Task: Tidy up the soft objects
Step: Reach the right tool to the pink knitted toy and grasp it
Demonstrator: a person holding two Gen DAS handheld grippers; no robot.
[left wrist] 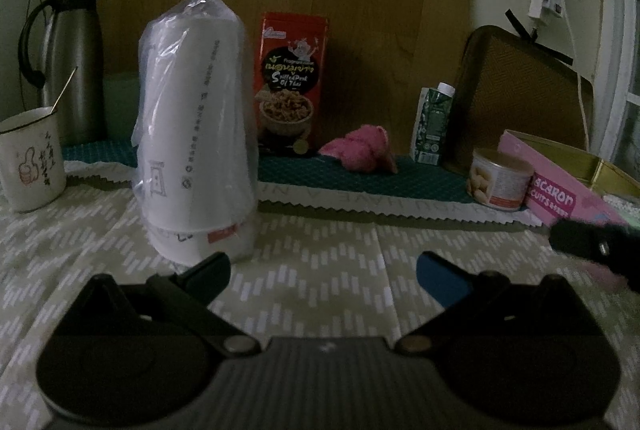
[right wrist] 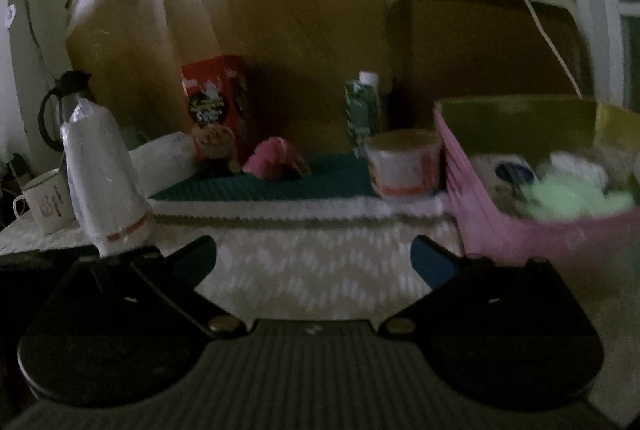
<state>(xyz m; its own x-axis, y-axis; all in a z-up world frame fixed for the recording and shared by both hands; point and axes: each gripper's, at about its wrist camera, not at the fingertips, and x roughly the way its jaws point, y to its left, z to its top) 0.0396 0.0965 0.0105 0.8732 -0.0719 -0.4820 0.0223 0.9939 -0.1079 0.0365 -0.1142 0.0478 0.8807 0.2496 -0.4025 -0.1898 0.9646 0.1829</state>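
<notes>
A pink soft toy (left wrist: pixel 361 149) lies on the green mat (left wrist: pixel 360 176) at the back of the table; it also shows in the right wrist view (right wrist: pixel 272 159). A pink macaron box (left wrist: pixel 568 186) stands at the right; in the right wrist view (right wrist: pixel 472 190) it holds a green soft object (right wrist: pixel 568 196) and white ones. My left gripper (left wrist: pixel 324 276) is open and empty, low over the tablecloth. My right gripper (right wrist: pixel 314 258) is open and empty, left of the box. The right gripper's dark tip (left wrist: pixel 592 242) shows at the left view's right edge.
A bagged stack of white paper cups (left wrist: pixel 196 134) stands close ahead on the left. A mug (left wrist: pixel 30 166), a steel thermos (left wrist: pixel 68 66), a red snack box (left wrist: pixel 290 86), a green carton (left wrist: pixel 434 122), a tin can (left wrist: pixel 500 178) and a leaning brown tray (left wrist: pixel 520 102) line the back.
</notes>
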